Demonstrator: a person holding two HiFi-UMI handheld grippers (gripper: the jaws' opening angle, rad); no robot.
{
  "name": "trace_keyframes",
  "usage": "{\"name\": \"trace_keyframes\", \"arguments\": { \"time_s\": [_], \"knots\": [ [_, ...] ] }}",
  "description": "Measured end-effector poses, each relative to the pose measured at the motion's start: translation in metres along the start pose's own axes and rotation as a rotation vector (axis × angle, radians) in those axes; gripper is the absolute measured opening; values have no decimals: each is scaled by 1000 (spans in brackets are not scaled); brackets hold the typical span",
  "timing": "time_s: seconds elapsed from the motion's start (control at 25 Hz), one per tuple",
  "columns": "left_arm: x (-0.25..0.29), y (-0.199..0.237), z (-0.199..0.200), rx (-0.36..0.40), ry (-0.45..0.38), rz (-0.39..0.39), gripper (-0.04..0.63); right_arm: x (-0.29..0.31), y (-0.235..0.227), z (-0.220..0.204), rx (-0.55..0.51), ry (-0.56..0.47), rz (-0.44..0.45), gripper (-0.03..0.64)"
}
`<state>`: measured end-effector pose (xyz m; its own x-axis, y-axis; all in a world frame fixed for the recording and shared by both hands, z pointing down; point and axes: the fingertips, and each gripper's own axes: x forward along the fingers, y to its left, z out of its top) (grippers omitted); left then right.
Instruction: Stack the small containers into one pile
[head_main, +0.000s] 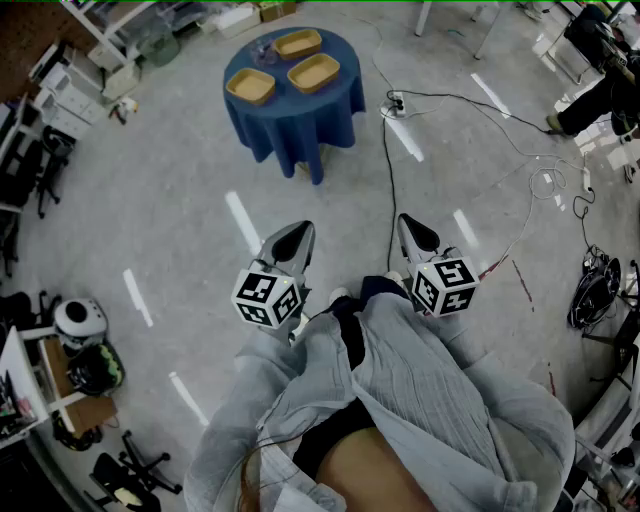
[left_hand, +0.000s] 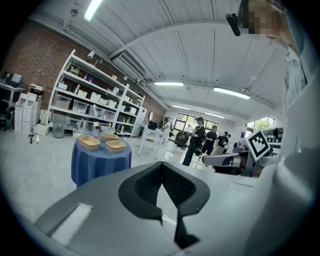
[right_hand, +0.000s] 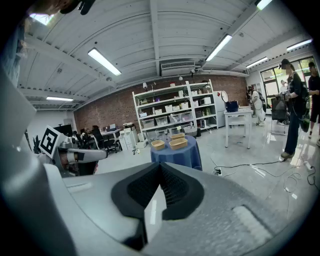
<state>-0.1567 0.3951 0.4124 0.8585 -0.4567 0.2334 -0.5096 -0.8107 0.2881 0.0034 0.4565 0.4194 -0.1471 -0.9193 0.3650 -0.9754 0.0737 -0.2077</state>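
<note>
Tan containers (head_main: 313, 72) apart on table (head_main: 300, 120) — left gripper (head_main: 298, 232), right gripper (head_main: 410, 225) closed.

Seen from above, the person wears a loose, pale grey jacket (head_main: 420, 390) of crinkled cloth. Its long sleeves (head_main: 250, 400) are full and creased, and it lies open over a dark garment (head_main: 348, 330). The left gripper (head_main: 298, 232) and right gripper (head_main: 408, 224) match: smooth light grey shells narrowing to black fingers (left_hand: 147, 184) with finely ribbed inner faces. Each carries a white cube (head_main: 268, 297) printed with bold black square markers.
</note>
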Motion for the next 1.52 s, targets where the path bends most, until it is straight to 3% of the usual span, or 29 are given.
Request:
{"name": "trace_keyframes", "arguments": {
  "time_s": [0.64,0.88,1.0,1.52],
  "knots": [
    [-19,8,-10,-23,-7,3,14,6,26,-11,-17,10,11,2],
    [-23,14,-10,-21,8,-6,15,7,31,-4,-27,-13,-32,3],
    [-23,12,-12,-25,3,3,14,6,30,-5,-8,-8,-12,203],
    [-15,30,-4,-72,-21,54,15,30,25,13,-45,-38,20,204]
  ]
}}
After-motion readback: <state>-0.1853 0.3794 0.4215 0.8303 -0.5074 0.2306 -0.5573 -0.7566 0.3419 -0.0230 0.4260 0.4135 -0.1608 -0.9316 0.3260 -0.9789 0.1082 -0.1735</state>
